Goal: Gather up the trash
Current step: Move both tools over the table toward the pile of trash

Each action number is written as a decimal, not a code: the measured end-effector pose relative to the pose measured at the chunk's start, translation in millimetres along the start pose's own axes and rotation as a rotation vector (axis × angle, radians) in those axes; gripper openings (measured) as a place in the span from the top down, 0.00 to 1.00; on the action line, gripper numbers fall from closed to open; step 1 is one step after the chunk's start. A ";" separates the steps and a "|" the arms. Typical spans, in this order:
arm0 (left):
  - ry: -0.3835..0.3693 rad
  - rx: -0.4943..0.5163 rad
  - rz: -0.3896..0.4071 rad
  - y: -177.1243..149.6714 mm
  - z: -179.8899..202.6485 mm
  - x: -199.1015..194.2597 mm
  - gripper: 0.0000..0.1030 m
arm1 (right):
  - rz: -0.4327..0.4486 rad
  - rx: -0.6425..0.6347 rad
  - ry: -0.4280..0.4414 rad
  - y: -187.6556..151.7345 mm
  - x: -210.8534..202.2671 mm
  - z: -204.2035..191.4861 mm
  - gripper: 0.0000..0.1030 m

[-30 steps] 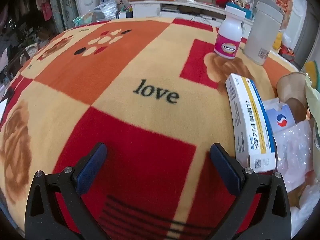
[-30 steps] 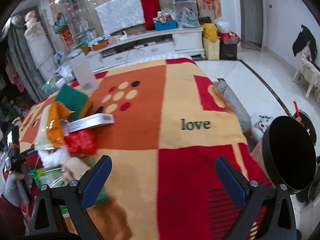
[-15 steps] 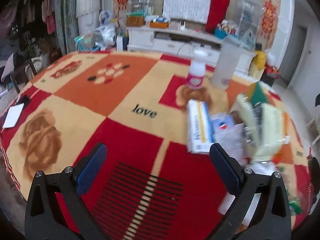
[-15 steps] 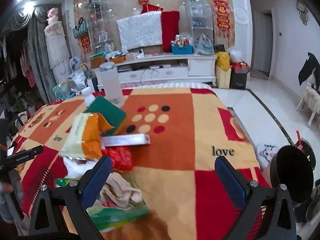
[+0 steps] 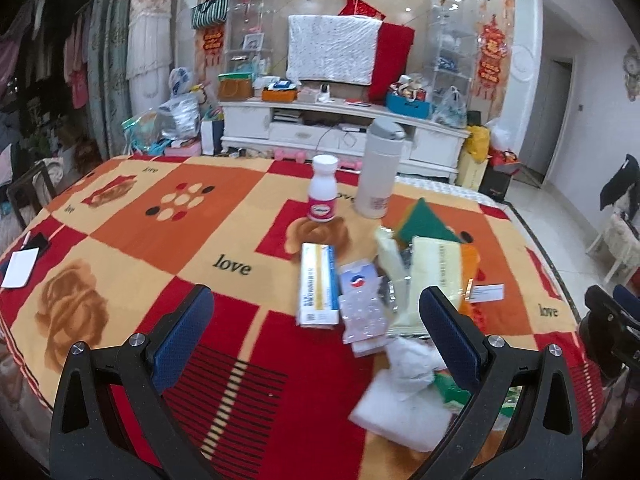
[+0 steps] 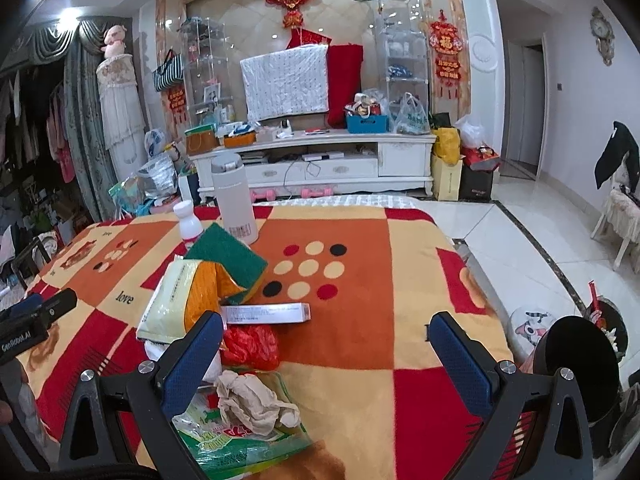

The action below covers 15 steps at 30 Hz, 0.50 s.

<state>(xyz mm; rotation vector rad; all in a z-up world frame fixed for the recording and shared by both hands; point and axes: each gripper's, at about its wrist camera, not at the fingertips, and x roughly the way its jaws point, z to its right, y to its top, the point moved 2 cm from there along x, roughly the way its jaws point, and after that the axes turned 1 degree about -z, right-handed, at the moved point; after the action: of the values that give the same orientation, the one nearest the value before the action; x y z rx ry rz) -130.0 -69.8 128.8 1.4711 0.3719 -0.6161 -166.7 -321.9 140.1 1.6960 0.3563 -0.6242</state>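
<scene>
Now hovering with both grippers, left [image 5: 316, 320] and right [image 6: 326, 348], spread wide and empty, trash [image 6: 256, 400] heaped lower-left of right jaws, nearer that side.

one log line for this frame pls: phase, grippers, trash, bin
phase: pre-grasp | left gripper: open, empty, above table | right gripper: open, empty | trash pile: untouched on blanket | black bin: right of table

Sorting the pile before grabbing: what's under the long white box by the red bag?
The long white box rests partly on the red bag and the blanket; anything beneath the bag is hidden.
</scene>
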 end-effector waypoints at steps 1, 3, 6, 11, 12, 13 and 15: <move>-0.003 0.001 0.002 -0.1 1.0 -0.5 0.01 | 0.005 -0.002 -0.003 0.7 -1.6 -0.2 0.00; -0.007 0.006 0.007 0.1 5.2 -2.3 0.01 | 0.010 -0.009 -0.005 2.7 -4.0 -0.8 0.00; -0.016 0.014 0.003 -0.1 10.3 -3.2 0.01 | 0.017 -0.008 -0.005 3.8 -5.8 0.2 0.00; -0.027 0.029 0.012 -0.6 16.9 -7.2 0.01 | 0.030 -0.005 -0.008 7.3 -8.3 0.4 0.00; -0.027 0.032 0.016 -0.7 18.3 -8.1 0.01 | 0.032 -0.005 -0.009 7.5 -9.6 0.9 0.00; -0.027 0.034 0.019 -0.6 19.5 -8.2 0.01 | 0.033 -0.004 -0.010 7.9 -9.9 0.8 0.00; -0.032 0.036 0.021 -1.5 21.1 -9.2 0.01 | 0.035 -0.006 -0.013 8.2 -10.5 0.5 0.00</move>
<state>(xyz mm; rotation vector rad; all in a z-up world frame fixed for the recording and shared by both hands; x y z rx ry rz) -141.0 -89.2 134.8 1.4958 0.3212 -0.6315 -170.7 -323.2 152.7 1.6881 0.3187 -0.6072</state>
